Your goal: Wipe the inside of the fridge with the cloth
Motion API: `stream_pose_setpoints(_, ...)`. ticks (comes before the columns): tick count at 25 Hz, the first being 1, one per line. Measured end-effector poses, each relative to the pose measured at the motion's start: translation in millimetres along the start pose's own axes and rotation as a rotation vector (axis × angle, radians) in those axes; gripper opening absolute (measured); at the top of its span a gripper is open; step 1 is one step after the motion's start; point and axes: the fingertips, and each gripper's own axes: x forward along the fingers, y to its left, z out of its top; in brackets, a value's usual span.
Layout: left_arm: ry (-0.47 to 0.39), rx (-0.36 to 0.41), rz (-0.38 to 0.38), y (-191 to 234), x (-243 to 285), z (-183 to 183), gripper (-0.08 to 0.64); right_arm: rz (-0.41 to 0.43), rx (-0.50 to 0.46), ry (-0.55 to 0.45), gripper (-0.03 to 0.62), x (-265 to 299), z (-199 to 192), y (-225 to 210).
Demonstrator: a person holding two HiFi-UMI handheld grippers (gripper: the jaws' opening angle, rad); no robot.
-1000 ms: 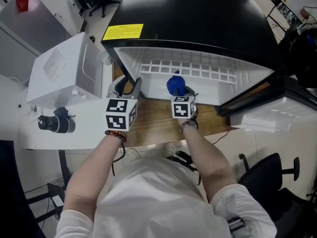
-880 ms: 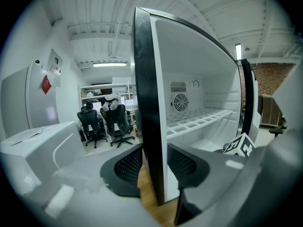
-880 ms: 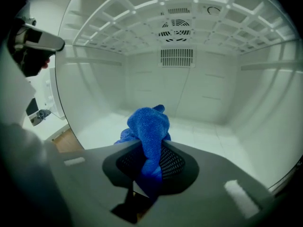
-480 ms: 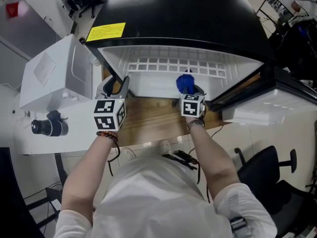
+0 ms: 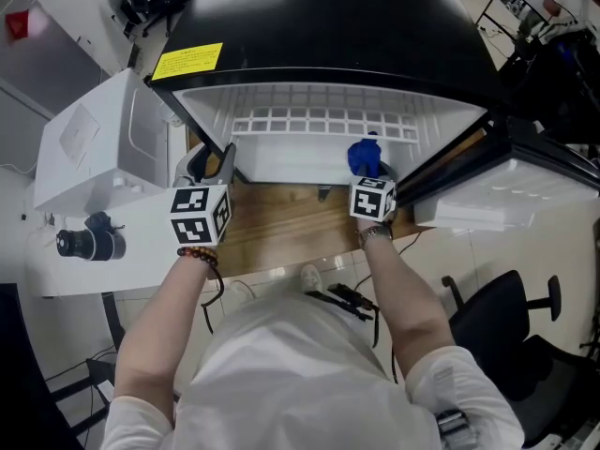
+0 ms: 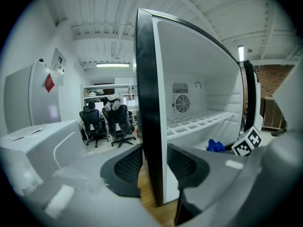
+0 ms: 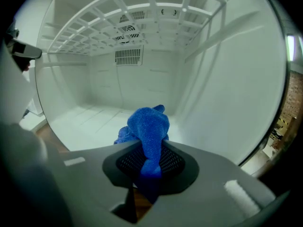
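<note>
The small black fridge (image 5: 328,26) stands open, white inside. My right gripper (image 5: 371,174) is shut on a blue cloth (image 5: 364,156) at the right front of the fridge floor, close to the right wall. In the right gripper view the cloth (image 7: 149,126) bulges up out of the right gripper (image 7: 150,162) and rests on the white floor (image 7: 90,115). My left gripper (image 5: 212,162) is clamped on the front edge of the fridge's left wall (image 6: 149,103). In the left gripper view the left gripper (image 6: 151,167) has one pad on each side of that wall.
A white wire shelf (image 5: 319,120) spans the fridge above the cloth. The open door (image 5: 506,204) swings out to the right. A white box (image 5: 94,148) and a black camera-like object (image 5: 86,244) sit left of the fridge. The wooden tabletop (image 5: 281,228) shows in front, an office chair (image 5: 511,317) at lower right.
My right gripper has carried the blue cloth to the right along the fridge floor, from the middle toward the right wall. The left gripper has kept its hold on the left wall.
</note>
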Motion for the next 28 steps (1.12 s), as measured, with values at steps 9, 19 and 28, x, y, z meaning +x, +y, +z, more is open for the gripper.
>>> stream_pose_setpoints(9,0.001,0.001,-0.003,-1.1,0.2,-0.5,0.152,-0.027,0.024,-0.005,0.072,-8.0,-6.0,-12.7)
stream_pose_setpoints(19,0.0,0.002,-0.013,-1.3,-0.1,-0.4,0.152,0.246,0.019,-0.157,0.072,-44.1,37.6,98.5)
stream_pose_setpoints(28,0.032,0.031,-0.008,-2.0,1.2,-0.9,0.153,0.45,-0.083,-0.12,0.072,-54.4,32.5,226.4)
